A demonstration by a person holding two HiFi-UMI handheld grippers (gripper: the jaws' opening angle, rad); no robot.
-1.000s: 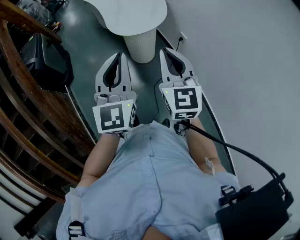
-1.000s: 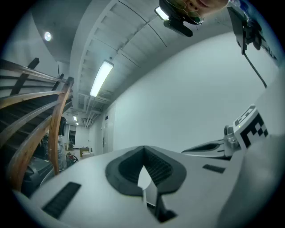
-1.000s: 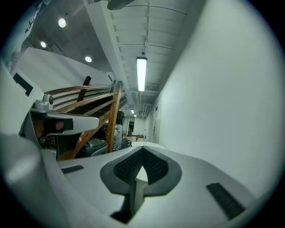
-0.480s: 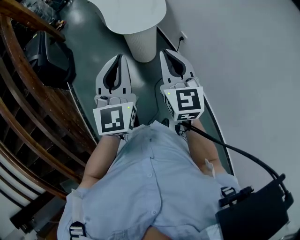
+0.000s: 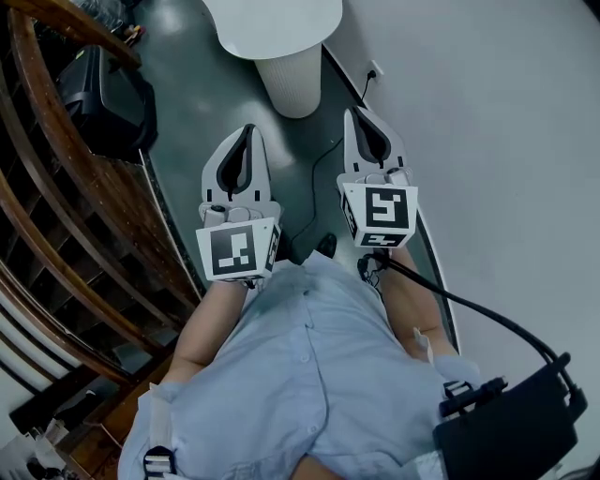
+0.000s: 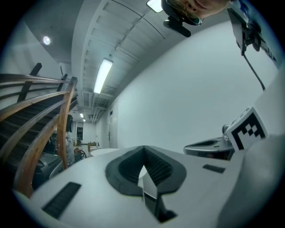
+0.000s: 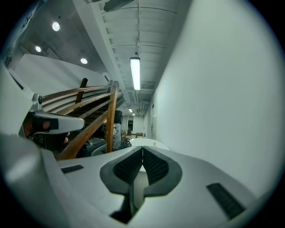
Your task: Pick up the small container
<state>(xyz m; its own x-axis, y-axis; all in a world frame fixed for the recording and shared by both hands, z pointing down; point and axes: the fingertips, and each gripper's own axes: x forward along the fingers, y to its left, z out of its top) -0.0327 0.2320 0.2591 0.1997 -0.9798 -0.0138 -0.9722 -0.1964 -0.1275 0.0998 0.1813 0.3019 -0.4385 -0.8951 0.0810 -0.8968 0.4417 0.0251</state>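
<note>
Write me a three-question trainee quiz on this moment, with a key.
1. True or false: the left gripper and the right gripper are both shut with nothing between the jaws.
2. What stands ahead of the grippers? A) a round white table B) a refrigerator C) a sink
3. On which side of the two grippers does the wooden railing run?
Key: 1 true; 2 A; 3 the left.
</note>
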